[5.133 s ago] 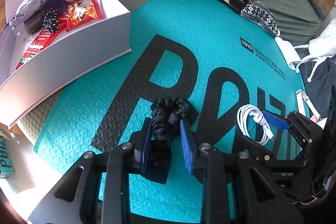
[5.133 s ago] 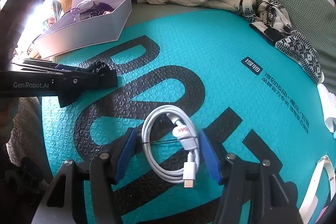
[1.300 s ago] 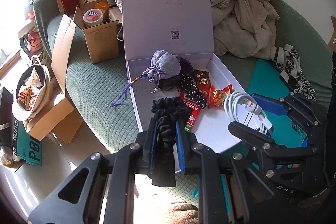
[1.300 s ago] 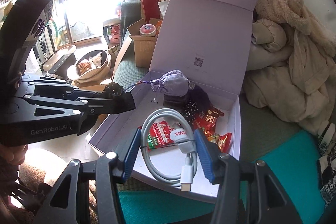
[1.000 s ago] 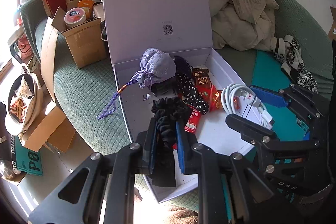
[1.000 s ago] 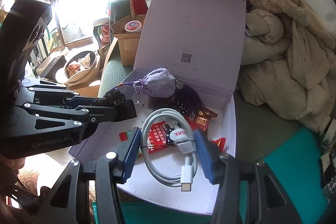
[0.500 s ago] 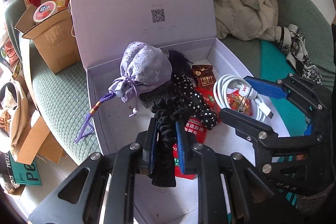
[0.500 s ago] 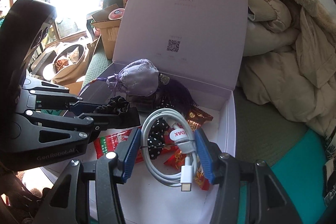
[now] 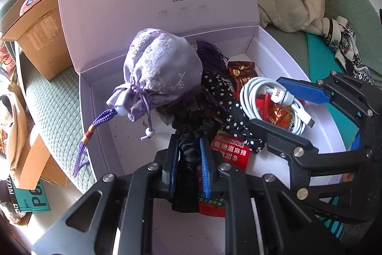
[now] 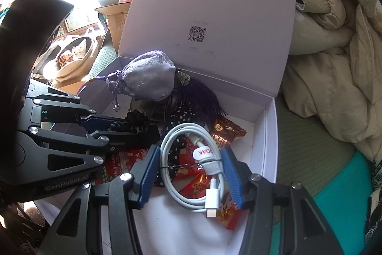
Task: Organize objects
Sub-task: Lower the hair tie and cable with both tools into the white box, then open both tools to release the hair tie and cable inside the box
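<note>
1. Pale lilac cardboard gift box with raised hinged lid [image 9: 100, 97] [image 10: 269, 135]: both claws hang over its open tray. Only the right wrist view reads "uLucky" on the lid.
2. Lilac embroidered drawstring pouch [image 9: 162, 73] [image 10: 148, 80]: ahead of the left claw, against the lid.
3. Left gripper [image 9: 188, 159] [image 10: 119, 128]: blue pads pressed onto a black fabric scrunchie [image 9: 188, 135] [image 10: 136, 121], low over red snack packets [image 9: 229, 149].
4. Right gripper [image 10: 191, 171] [image 9: 286, 106]: pinching a coiled white USB cable [image 10: 191, 159] [image 9: 269, 102] across its loop, above the tray's right half. Plug end shows clearest in the right wrist view.
</note>
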The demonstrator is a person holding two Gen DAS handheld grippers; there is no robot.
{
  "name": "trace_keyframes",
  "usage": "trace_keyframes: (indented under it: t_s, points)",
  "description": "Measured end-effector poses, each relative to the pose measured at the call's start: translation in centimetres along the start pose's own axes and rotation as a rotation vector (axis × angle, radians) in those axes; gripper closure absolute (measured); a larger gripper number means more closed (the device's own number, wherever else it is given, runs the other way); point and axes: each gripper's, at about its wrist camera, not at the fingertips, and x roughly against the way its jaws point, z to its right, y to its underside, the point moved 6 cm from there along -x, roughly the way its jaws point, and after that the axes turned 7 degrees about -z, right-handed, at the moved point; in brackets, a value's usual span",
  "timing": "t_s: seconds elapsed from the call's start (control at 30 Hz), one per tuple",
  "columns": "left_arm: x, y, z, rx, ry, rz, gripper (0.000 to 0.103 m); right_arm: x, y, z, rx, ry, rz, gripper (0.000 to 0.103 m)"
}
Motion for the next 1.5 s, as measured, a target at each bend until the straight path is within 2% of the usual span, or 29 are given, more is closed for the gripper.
trace_keyframes:
  t_s: [0.53, 0.73, 0.83, 1.07, 1.33, 1.43, 1.5]
  points:
    - [-1.1, -0.6, 0.3, 0.015, -0.024, -0.039, 0.085, -0.5, -0.1, 0.0, -0.006, 0.031, -0.047, 0.049]
    - [-1.0, -0.5, 0.6, 0.022, -0.061, -0.054, 0.079, 0.0, 0.1, 0.2, -0.017, 0.052, -0.048, 0.049]
    - [-0.6, -0.4, 0.7, 0.029, -0.078, -0.052, 0.071, 0.7, 0.2, 0.6, -0.031, 0.054, -0.042, 0.045]
    - [1.7, -0.2, 1.1, 0.042, -0.103, 0.001, 0.058, 2.6, 0.0, 1.5, -0.039, 0.065, -0.017, 0.044]
    - [4.9, -0.4, 1.2, 0.051, -0.107, 0.060, 0.057, 6.2, -0.7, 1.2, -0.036, 0.096, 0.045, 0.044]
    - [8.7, -0.1, 0.5, 0.051, -0.109, 0.087, 0.056, 7.8, -0.9, 1.0, -0.039, 0.107, 0.066, 0.044]
    - [9.9, 0.1, 0.8, 0.049, -0.111, 0.107, 0.055, 8.9, -0.8, 0.8, -0.039, 0.114, 0.081, 0.044]
